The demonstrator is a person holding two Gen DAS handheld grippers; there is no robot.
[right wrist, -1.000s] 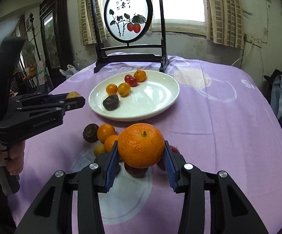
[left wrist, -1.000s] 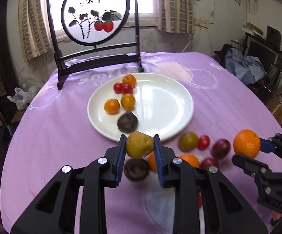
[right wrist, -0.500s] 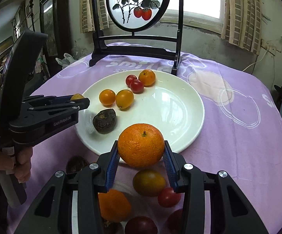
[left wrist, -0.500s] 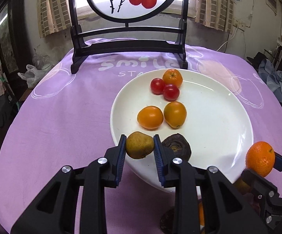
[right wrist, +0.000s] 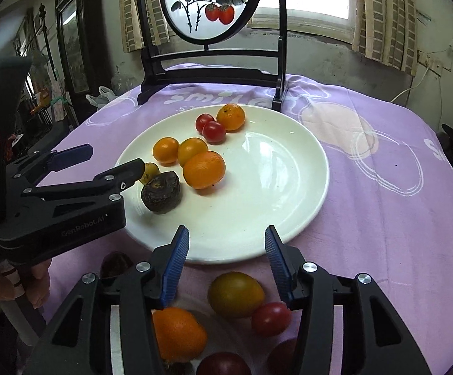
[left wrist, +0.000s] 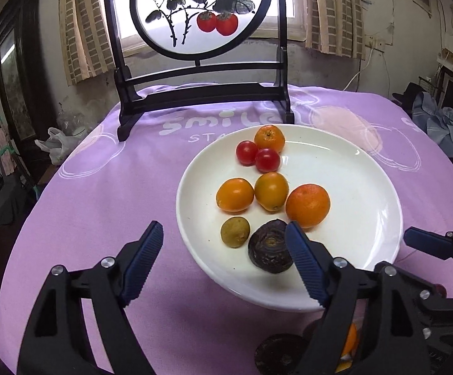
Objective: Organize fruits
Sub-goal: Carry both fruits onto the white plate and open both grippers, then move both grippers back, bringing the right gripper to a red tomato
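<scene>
Left wrist view: the left gripper [left wrist: 223, 261] tilts down at the near rim of the white plate [left wrist: 367, 218]; its jaws have just been opening and stand wide, empty. The small yellow-green fruit [left wrist: 235, 232] lies on the plate just ahead between them, beside a dark wrinkled fruit [left wrist: 270, 248] and the big orange [left wrist: 307, 201]. Purple cloth [left wrist: 117, 187] covers the table.

Right wrist view: the right gripper [right wrist: 226, 259] also slopes down, its jaws just opening, moderately wide and empty. Only here, loose fruits [right wrist: 236, 293] lie on the cloth beneath it.
</scene>
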